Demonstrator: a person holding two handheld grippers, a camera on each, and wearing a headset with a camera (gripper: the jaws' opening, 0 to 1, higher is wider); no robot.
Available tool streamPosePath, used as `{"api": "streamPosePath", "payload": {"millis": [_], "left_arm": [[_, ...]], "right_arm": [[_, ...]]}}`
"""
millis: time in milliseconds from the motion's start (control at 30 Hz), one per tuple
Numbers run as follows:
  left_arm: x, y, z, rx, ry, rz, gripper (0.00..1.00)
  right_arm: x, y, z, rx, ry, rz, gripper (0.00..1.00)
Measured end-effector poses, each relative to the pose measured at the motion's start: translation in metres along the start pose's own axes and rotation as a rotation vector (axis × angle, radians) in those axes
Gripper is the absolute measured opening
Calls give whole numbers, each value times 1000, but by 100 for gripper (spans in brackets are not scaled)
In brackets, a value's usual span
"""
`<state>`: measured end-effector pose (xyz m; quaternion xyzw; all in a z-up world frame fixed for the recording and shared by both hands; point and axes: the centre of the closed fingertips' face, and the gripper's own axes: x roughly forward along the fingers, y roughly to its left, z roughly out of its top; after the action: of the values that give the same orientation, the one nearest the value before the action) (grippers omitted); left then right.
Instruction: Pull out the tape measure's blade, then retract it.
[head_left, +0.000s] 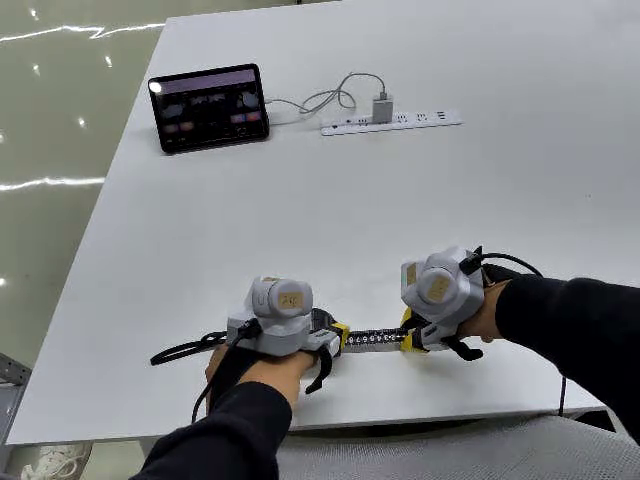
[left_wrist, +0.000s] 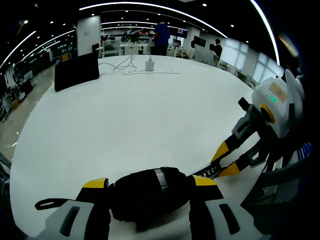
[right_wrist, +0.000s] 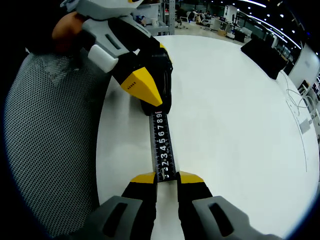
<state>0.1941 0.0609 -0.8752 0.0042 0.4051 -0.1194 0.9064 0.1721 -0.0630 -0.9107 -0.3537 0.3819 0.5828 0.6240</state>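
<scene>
A black tape measure case (left_wrist: 150, 192) sits between the yellow-tipped jaws of my left gripper (left_wrist: 150, 184), which is shut on it near the table's front edge (head_left: 330, 335). Its black blade (right_wrist: 161, 144) with white numbers runs out a short way across the white table to my right gripper (right_wrist: 166, 176), which is shut on the blade's end. In the head view the blade (head_left: 375, 338) spans the gap between the left gripper and the right gripper (head_left: 408, 338). In the right gripper view the case (right_wrist: 159, 75) lies ahead, partly hidden by the left gripper's jaws.
A dark tablet (head_left: 208, 106) stands at the far left of the white table (head_left: 400, 200). A white power strip (head_left: 392, 122) with a charger and cable lies behind the middle. A grey mesh chair seat (right_wrist: 50, 150) is just off the front edge.
</scene>
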Motion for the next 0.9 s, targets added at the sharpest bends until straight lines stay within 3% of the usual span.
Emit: {"api": "streamPosePath", "payload": {"millis": [900], "left_arm": [[0, 0, 0, -8, 1, -3, 60]], "right_arm": [[6, 1, 16, -1, -43, 1, 11]]}}
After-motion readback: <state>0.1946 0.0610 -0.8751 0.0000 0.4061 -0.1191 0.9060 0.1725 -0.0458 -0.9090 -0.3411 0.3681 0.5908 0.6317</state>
